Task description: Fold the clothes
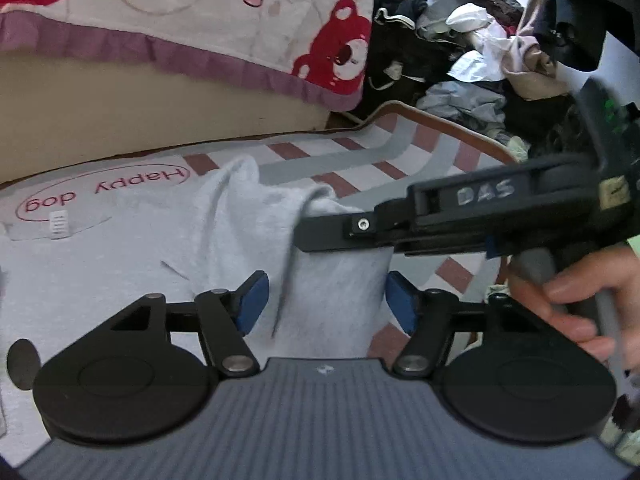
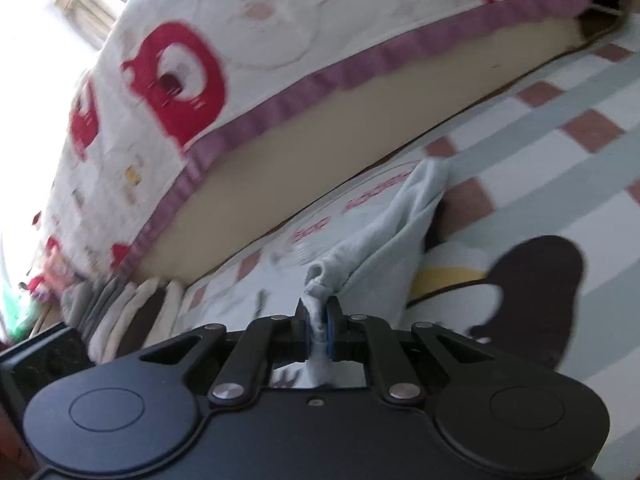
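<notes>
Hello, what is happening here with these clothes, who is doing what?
A person holding two grippers is folding a light grey cotton garment on a striped mat beside a bed. The right gripper is shut on a bunched edge of the garment and lifts it. The left gripper is open, holding nothing, just above the cloth. A pile of unfolded clothes waits behind.

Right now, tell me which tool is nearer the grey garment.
Right. The right tool is shut on a bunched edge of the grey garment, lifting it. The left tool is open just above the cloth, not gripping it.
</notes>
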A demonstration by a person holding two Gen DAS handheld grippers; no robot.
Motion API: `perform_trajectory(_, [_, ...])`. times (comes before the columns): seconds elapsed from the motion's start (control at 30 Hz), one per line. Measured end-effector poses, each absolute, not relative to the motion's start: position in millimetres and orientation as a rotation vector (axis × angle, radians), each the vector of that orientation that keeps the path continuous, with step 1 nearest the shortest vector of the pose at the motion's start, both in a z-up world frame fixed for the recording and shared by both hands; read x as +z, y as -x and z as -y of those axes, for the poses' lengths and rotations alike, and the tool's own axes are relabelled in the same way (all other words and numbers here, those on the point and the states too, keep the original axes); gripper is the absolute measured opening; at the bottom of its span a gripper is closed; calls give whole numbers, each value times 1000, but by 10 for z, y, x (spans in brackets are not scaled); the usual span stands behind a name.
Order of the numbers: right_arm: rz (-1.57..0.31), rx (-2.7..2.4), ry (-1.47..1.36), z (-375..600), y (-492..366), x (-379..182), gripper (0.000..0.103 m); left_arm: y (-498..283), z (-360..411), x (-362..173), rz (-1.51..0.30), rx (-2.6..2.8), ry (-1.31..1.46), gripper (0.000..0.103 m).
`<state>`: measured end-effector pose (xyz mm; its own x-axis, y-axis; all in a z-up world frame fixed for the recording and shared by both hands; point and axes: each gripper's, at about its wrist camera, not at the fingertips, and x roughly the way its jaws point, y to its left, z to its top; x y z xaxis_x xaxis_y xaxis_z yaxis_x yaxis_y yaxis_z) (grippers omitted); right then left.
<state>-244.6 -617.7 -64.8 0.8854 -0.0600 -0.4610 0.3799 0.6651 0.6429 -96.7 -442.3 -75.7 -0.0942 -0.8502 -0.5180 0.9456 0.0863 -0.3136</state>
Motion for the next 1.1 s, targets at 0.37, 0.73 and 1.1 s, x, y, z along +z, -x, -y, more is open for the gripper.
perform_trajectory(0.37, [-464,-74,-644,5800,1721,-192,10,323,3749,-339,-793,-1373,-62,24])
perform_trajectory(0.73, [-598,197,-552,4668,306,-274,9,-666,2595,-522,-985,-1095,135,27])
perform_trajectory(1.1, [-684,98,-500,4567,549,-667,47,-1094,2235,-1231,-1312,-929,345,30])
